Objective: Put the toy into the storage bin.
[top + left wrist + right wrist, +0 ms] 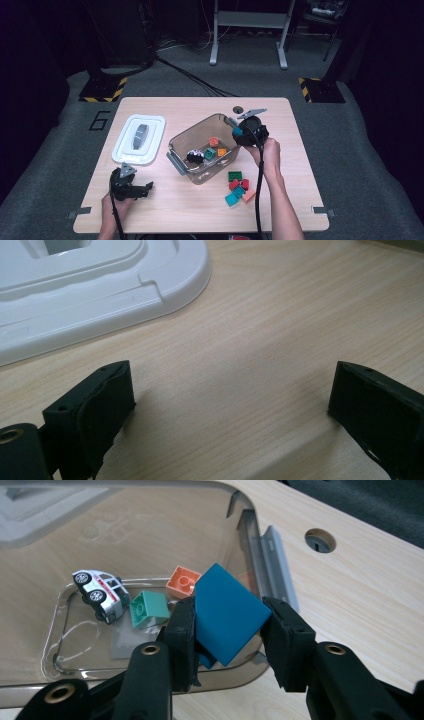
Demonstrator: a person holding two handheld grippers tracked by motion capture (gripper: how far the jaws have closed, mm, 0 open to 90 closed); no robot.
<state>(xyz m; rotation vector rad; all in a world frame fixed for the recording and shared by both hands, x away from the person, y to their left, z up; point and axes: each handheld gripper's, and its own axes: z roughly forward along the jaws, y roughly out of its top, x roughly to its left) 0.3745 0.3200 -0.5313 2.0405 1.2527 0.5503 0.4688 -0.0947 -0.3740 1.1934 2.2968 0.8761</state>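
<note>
Blue block [227,614] clamped in right hand-held gripper [227,630].

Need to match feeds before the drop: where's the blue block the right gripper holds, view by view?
High view: blue block at the clear bin's right rim.
Right gripper view: centre, clamped between the jaws.
Left gripper view: not in it.
Shared landmark: toy car in the bin.

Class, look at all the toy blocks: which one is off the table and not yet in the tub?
The blue block, clamped in the right gripper above the clear tub; the others lie in the tub or on the table.
</note>
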